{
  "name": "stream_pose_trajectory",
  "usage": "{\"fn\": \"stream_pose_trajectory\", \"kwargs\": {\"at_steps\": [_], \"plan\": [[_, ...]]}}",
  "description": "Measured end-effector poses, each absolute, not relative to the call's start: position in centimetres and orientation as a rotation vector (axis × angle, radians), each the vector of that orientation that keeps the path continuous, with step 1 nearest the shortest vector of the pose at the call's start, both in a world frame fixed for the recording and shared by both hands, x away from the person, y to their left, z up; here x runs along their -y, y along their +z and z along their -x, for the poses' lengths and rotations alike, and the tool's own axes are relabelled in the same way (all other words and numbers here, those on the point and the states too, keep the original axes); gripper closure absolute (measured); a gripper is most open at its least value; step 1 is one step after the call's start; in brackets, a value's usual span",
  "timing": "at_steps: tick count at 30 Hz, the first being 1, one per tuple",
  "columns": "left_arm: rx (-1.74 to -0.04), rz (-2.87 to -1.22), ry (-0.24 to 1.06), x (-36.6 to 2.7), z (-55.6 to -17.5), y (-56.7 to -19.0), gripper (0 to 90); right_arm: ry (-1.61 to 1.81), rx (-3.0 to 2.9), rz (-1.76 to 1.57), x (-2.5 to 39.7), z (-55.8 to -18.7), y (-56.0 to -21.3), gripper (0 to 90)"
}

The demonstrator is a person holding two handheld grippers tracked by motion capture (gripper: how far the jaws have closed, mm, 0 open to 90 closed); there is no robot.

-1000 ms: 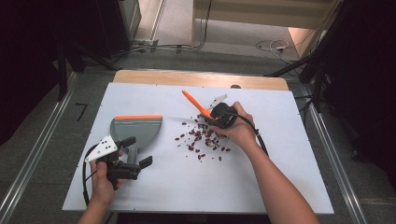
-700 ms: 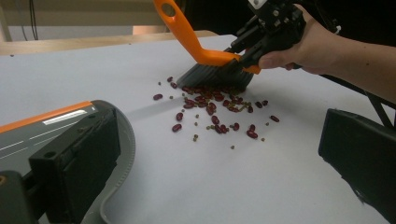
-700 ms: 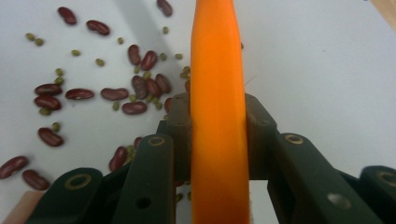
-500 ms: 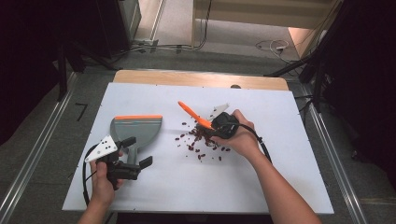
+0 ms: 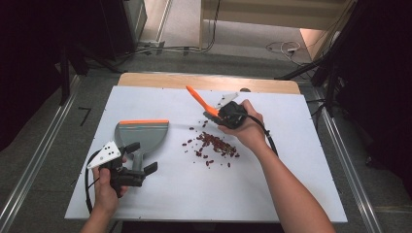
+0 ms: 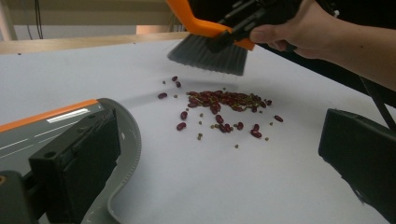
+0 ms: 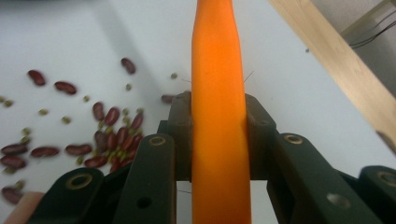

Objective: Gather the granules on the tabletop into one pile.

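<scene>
Orange brush (image 5: 199, 100), clamped at its handle in the right gripper (image 5: 219, 114), hangs above the beans (image 5: 214, 144). Likely step: sweeping them to the dustpan (image 5: 141, 133), beside the left gripper (image 5: 138, 158), whose spread jaws hold nothing. Next, lower bristles behind the pile. Smaller green bits blur.

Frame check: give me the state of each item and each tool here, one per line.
Brush: held in the air above the beans, bristles off the table.
Dustpan: flat on the table, no beans in it.
Beans: scattered loose on the table, apart from the dustpan.
Right tool: shut on the brush's orange handle.
Left tool: open, one jaw at the dustpan's handle, not clamped.
</scene>
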State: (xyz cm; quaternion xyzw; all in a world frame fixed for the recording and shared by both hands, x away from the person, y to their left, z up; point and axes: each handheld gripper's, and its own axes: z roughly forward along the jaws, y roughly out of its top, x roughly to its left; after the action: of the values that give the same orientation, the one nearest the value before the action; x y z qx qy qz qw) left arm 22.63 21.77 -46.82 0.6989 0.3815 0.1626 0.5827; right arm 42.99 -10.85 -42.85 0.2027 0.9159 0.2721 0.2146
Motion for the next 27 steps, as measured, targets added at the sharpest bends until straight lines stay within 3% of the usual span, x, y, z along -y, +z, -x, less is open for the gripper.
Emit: {"fn": "stream_pose_trajectory", "kwargs": {"at_steps": [11,27], "plan": [[-0.891,-1.632,0.378,-22.0,-22.5,-47.0,0.0,0.612,-2.522,-0.425,7.3,-46.3,-45.0,68.7],[-0.891,-1.640,0.371,-21.8,-22.5,-46.9,0.0,0.617,-2.623,-0.273,6.7,-42.8,-45.9,68.4]]}}
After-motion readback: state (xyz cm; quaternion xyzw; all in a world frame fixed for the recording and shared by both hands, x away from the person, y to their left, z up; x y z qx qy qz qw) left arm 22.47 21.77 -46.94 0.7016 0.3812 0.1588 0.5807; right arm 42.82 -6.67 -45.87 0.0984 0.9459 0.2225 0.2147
